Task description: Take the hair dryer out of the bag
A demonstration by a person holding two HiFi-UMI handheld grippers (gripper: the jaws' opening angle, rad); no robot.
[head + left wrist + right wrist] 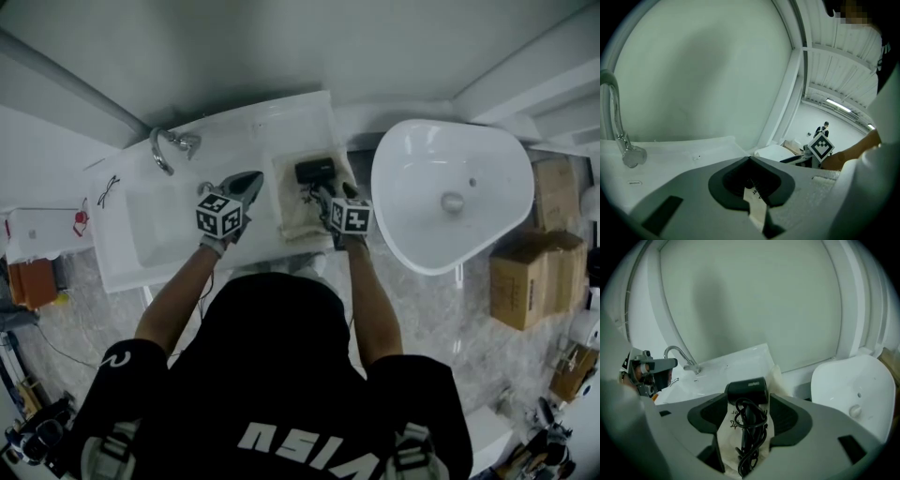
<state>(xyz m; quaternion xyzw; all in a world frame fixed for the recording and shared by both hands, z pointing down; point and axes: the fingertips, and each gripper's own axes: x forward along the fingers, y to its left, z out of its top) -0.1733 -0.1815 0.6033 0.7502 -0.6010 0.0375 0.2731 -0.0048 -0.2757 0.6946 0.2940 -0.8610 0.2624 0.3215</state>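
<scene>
— Surroundings first?
— Glossy white moulded counter [281,117] with a curved chrome faucet [161,150], above a grey veined stone floor [441,319]. Out to the right of the right gripper [335,192], a smooth, rounded white basin [422,159]. Further right again, brown cardboard boxes [525,277].
— And the hair dryer?
— Matte black, boxy-headed hair dryer [746,391], lying on top of a limp cream cloth bag [292,223] marked with dark handwriting. Straight ahead of the right gripper, framed between its jaws. Glossy black cord [751,437] bundled in loops along the handle.
— Gripped?
— No. Right jaws spread wide, dark pads clear of the dryer on both sides.
— And the left gripper [246,183]?
— Clenched tight over the counter, faucet off to its left, bag just to its right. Pale printed strip [757,206] showing in the slit between the jaws; impossible to say what.
</scene>
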